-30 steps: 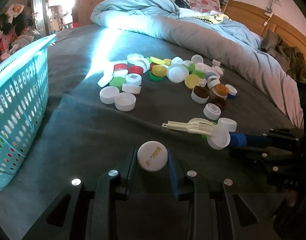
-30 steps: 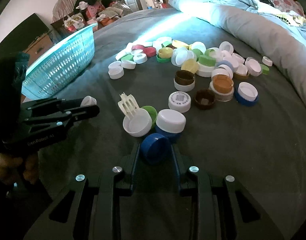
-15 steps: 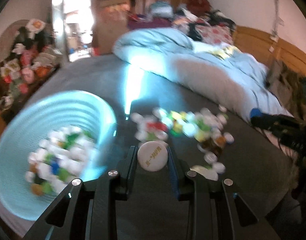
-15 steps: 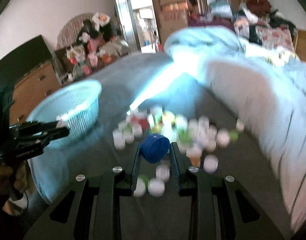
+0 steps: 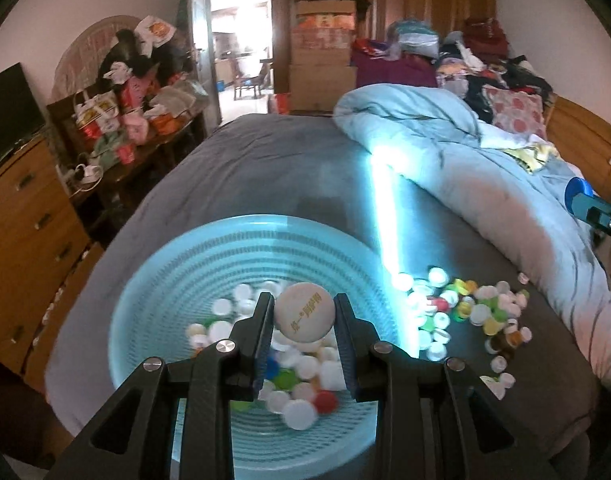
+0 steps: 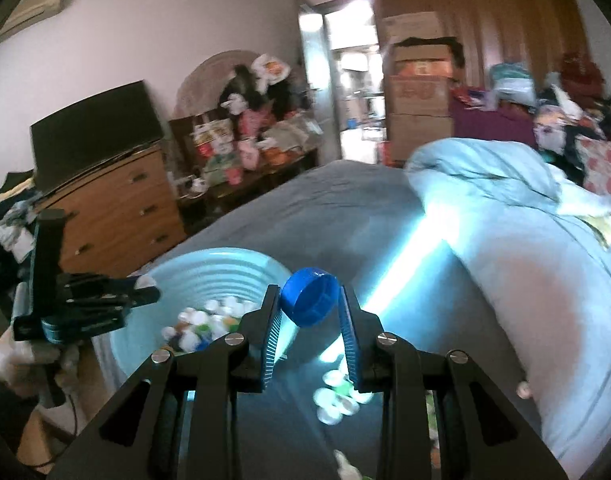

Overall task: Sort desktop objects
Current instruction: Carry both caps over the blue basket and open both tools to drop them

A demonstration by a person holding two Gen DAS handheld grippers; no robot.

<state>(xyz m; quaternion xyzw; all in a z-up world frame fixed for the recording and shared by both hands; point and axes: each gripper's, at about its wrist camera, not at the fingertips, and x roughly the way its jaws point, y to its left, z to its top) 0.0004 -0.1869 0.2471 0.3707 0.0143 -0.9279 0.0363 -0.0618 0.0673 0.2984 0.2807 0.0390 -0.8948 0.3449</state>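
Observation:
My left gripper (image 5: 304, 312) is shut on a cream white cap (image 5: 304, 311) with gold lettering and holds it above the turquoise basket (image 5: 153, 280), which holds several caps. My right gripper (image 6: 310, 297) is shut on a blue cap (image 6: 310, 296), raised above the bed to the right of the basket (image 6: 209, 268). The right gripper's tip with the blue cap shows at the right edge of the left wrist view (image 5: 581, 194). The left gripper shows at the left of the right wrist view (image 6: 145, 294). A pile of loose caps (image 5: 465, 316) lies on the dark grey bedsheet.
A light blue duvet (image 5: 445, 152) lies along the right of the bed. A wooden dresser (image 5: 21, 240) with a TV stands left of the bed. Cluttered shelves and stacked boxes (image 5: 321, 40) stand beyond the bed's far end.
Both grippers have lifted off the bed with their caps and swung left. The left one has come over the basket; the right one has risen beside it.

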